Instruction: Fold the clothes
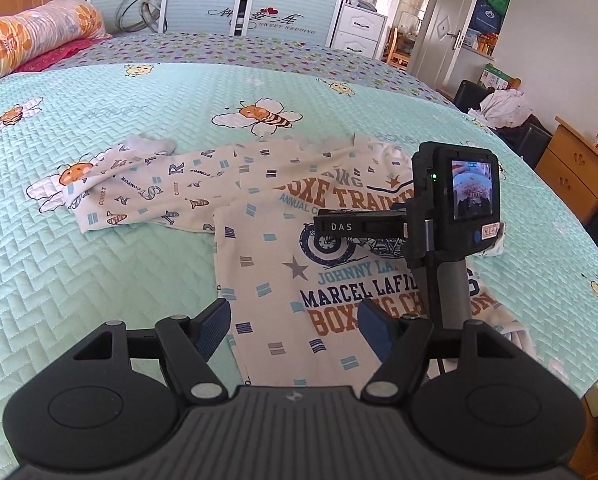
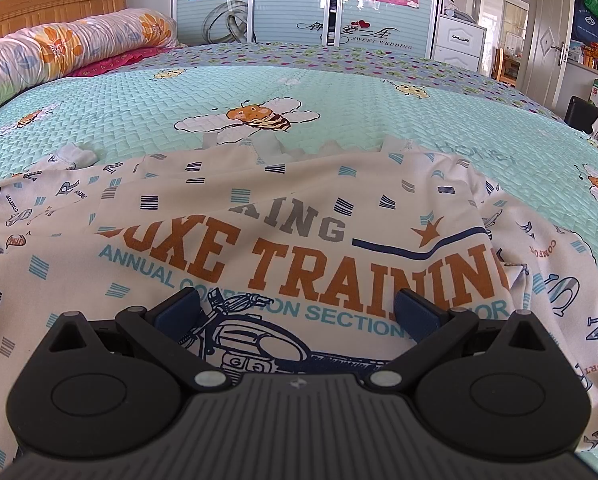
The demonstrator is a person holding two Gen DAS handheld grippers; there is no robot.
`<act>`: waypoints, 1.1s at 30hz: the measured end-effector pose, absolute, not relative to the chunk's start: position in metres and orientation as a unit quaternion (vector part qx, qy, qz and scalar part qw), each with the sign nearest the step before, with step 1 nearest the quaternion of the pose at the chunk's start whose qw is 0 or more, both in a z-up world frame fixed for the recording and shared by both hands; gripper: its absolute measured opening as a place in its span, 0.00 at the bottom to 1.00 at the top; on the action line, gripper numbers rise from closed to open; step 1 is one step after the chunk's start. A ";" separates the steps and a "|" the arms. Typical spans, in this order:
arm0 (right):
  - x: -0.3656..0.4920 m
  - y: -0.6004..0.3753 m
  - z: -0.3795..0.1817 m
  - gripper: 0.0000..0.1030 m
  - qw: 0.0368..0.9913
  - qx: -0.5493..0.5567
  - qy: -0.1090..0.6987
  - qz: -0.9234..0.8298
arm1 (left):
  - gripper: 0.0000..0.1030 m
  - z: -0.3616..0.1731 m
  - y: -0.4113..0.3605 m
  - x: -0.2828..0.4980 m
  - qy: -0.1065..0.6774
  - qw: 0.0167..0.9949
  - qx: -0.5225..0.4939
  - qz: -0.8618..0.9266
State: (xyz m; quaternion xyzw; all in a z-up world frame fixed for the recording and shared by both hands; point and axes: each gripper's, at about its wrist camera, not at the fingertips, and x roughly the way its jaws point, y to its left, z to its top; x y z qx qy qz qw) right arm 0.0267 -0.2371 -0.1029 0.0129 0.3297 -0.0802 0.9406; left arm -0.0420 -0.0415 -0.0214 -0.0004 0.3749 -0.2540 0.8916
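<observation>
Bedspread [image 1: 99,264]: wide bare quilt left of the shirt.
Shirt [image 1: 275,264]: spread flat, left sleeve [image 1: 147,196] stretched toward the pillow [image 1: 35,36].
Left gripper [image 1: 293,322]: jaws apart, nothing between, over the shirt's lower edge.
Right gripper [image 2: 297,312]: jaws apart, low over the chest print; contact cannot be told.

home bedroom: quilted bed [image 1: 99,280], pillow [image 1: 31,36], wardrobe [image 2: 299,0], wooden headboard [image 2: 51,4].
</observation>
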 end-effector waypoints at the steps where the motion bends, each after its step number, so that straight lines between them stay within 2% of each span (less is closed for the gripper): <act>1: 0.027 -0.237 -0.103 0.99 0.941 0.013 0.330 -0.080 | 0.71 -0.021 -0.042 -0.041 0.374 0.892 -0.001 -0.254; 16: 0.027 -0.237 -0.103 0.99 0.941 0.013 0.330 -0.080 | 0.71 -0.023 -0.023 -0.042 0.364 0.897 -0.016 -0.249; 23: 0.027 -0.238 -0.103 0.99 0.941 0.013 0.330 -0.080 | 0.70 -0.011 -0.012 -0.061 0.367 0.891 0.030 -0.264; 24: 0.027 -0.238 -0.103 0.99 0.941 0.013 0.330 -0.080 | 0.68 -0.010 -0.009 -0.063 0.368 0.890 0.034 -0.267; 27: 0.027 -0.238 -0.103 0.99 0.941 0.013 0.330 -0.080 | 0.46 -0.009 -0.003 -0.067 0.379 0.887 0.056 -0.259; 29: 0.027 -0.238 -0.103 0.99 0.941 0.013 0.330 -0.080 | 0.48 -0.008 -0.003 -0.067 0.380 0.886 0.067 -0.257; 33: 0.027 -0.238 -0.102 0.99 0.941 0.013 0.330 -0.080 | 0.66 -0.014 -0.013 -0.057 0.386 0.882 0.082 -0.256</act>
